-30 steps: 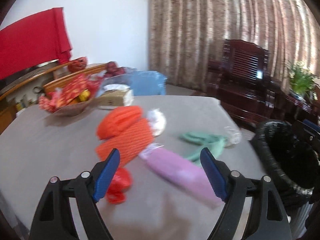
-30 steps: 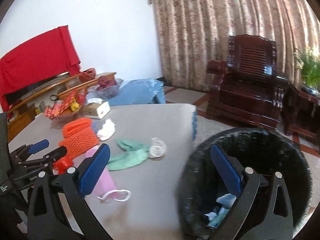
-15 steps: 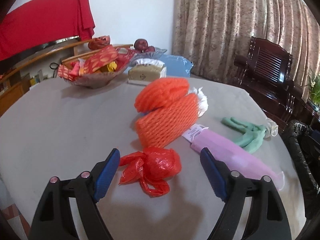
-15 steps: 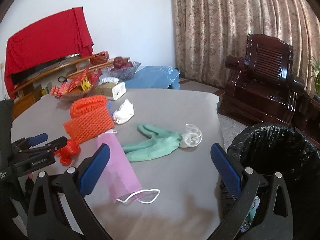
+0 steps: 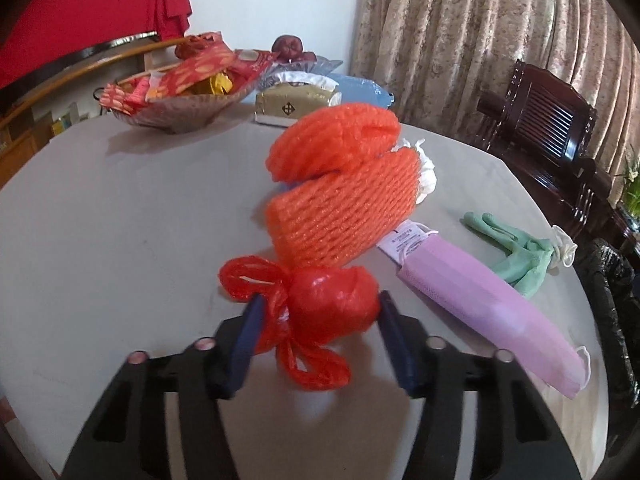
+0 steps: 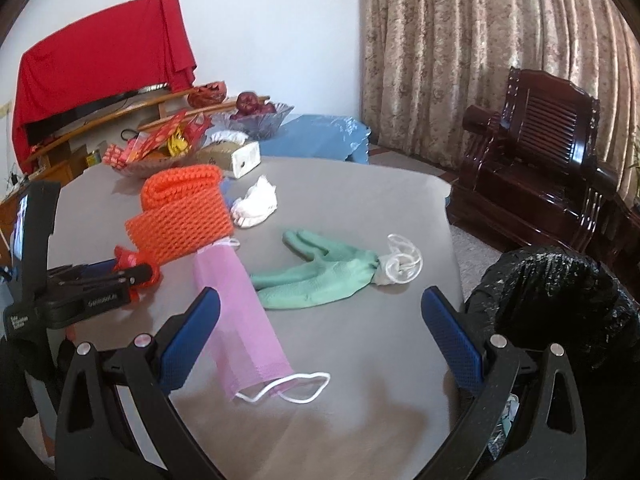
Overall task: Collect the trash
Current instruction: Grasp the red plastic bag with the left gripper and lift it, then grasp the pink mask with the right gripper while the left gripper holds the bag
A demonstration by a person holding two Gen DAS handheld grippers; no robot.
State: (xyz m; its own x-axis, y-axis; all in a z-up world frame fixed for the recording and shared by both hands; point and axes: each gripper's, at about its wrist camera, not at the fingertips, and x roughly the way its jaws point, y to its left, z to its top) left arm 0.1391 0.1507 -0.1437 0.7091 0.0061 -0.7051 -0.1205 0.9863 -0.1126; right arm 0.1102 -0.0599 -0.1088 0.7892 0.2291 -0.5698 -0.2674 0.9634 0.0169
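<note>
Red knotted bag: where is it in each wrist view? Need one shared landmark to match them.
Left wrist: red bag low centre, between the left gripper's fingers, which touch its sides.
Right wrist: red bag at left edge, mid-height, mostly hidden behind the left gripper.
Shared landmark: orange foam net, just beyond the bag in both views.

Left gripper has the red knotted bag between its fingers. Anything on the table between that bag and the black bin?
Yes. From the red bag in the left gripper, the pink mask and green glove lie flat on the table toward the bin. Lifted over them, nothing visible blocks.
</note>
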